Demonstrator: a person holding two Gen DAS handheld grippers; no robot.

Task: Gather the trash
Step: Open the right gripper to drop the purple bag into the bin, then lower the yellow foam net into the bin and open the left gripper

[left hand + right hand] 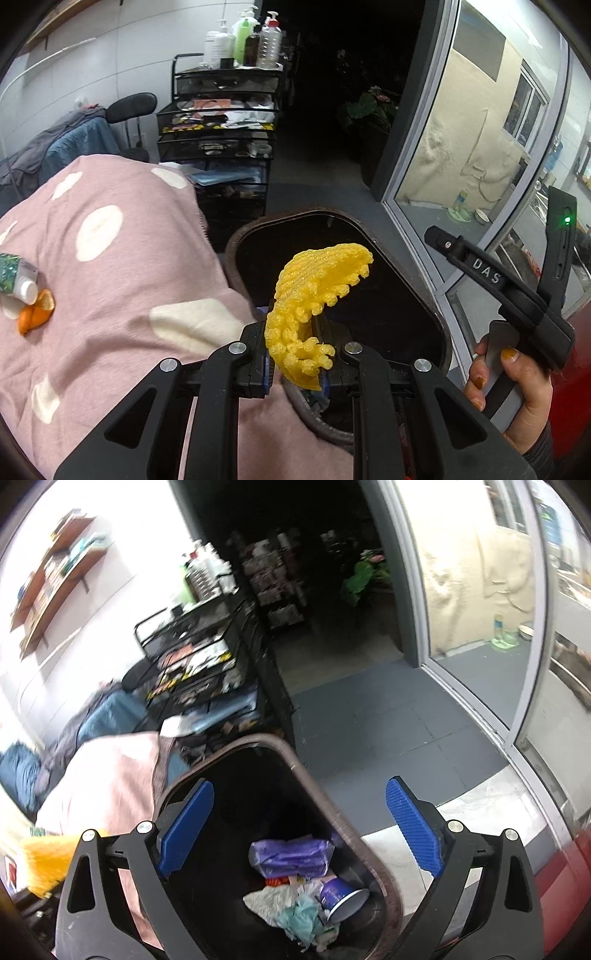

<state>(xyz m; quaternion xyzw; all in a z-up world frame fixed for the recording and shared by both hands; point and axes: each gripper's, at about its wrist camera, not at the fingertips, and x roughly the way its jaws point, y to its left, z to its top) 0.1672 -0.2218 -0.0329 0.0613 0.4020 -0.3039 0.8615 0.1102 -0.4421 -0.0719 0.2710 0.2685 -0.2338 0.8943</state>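
At the bottom centre of the left wrist view the left claw is clamped on a piece of yellow foam netting, which curves up and to the right over the dark mouth of the trash bin. At the right edge of that view a hand with orange-painted nails grips the other tool, whose black arm bears the white letters "DAS" and a small green light.

The right wrist view looks straight down into the bin: the right claw stands wide apart with its blue ribbed pads holding nothing, and between them lie a purple wrapper, a blue-and-white cup on its side and crumpled tissues. None of this litter shows from the left wrist, where the bin interior is black.

Left of the bin a pink blanket with cream dots carries, at the left edge of the frame, a small tube with a white cap touching orange peel; the tube's print is too small to read. The right wrist view, blurred, shows only the blanket's edge.

Farther back, upper centre, a black mesh cart holds pump bottles on top. Upper right is a glass door.
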